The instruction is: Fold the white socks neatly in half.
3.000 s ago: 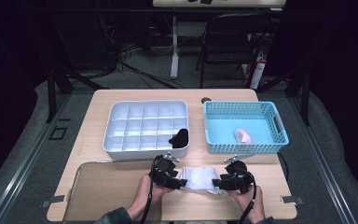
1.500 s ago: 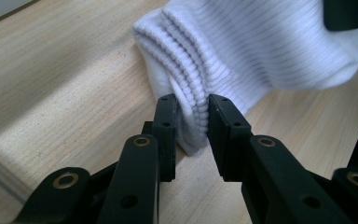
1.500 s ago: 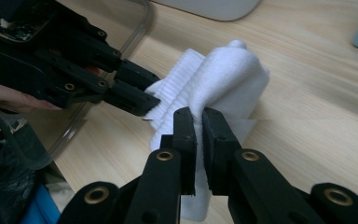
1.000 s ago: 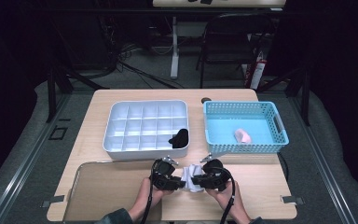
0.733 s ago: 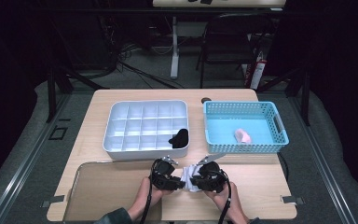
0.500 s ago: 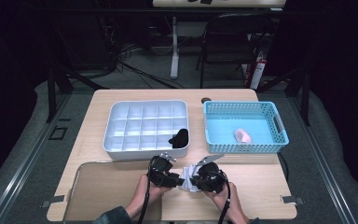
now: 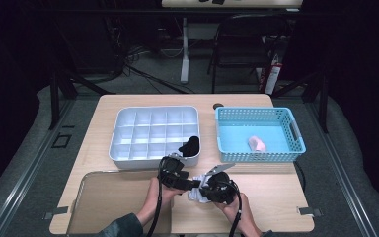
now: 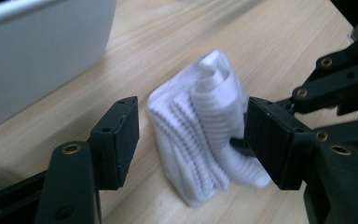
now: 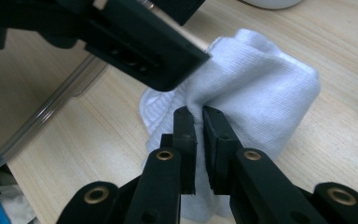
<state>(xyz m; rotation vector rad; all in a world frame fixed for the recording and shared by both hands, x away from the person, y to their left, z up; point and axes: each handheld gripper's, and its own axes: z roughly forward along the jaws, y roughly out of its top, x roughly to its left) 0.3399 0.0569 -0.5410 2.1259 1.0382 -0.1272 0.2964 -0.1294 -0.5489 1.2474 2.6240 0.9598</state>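
White ribbed sock (image 8: 209,135), folded, is set on the wooden table (image 7: 276,190) just before the grey tray (image 7: 153,133). It is pinched by the right gripper (image 9: 199,126). The left gripper (image 8: 191,140), jaws just opened, is held astride it, pads apart.

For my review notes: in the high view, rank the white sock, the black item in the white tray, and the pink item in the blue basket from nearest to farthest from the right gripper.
From the right gripper:
1. White sock, pinched in its jaws.
2. Black item, in the divided tray's near right corner.
3. Pink item, in the blue basket, far right.
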